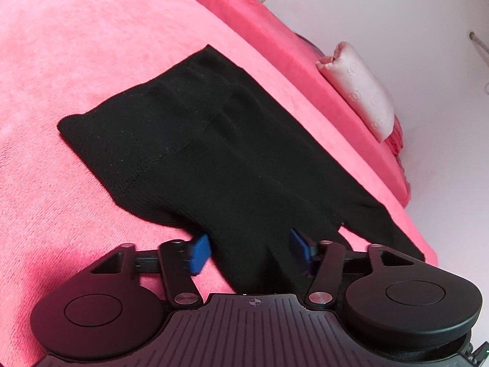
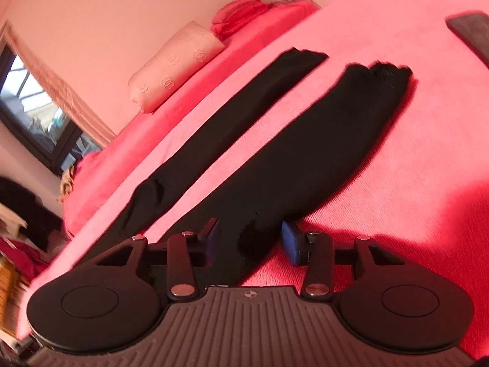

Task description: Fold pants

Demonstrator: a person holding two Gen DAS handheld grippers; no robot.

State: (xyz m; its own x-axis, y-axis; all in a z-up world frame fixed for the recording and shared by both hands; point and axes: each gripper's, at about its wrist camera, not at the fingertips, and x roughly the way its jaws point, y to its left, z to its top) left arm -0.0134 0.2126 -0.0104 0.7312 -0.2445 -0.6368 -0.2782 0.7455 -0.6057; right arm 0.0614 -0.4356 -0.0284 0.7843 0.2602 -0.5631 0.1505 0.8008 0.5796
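Observation:
Black pants lie flat on a pink bed. The left wrist view shows their wide upper part [image 1: 195, 140] running toward the camera. My left gripper [image 1: 249, 252] is open, its blue pads [image 1: 200, 252] on either side of the near black fabric. The right wrist view shows two legs spread apart, the left leg [image 2: 232, 122] and the right leg [image 2: 308, 150]. My right gripper [image 2: 250, 240] is open, its pads straddling the near end of the right leg.
A pink blanket [image 1: 76, 61] covers the bed. A pale bolster pillow [image 1: 360, 88] lies near the white wall, also in the right wrist view [image 2: 177, 64]. A window [image 2: 33, 110] and clutter sit at the left. A dark board [image 2: 470, 33] shows at the far right.

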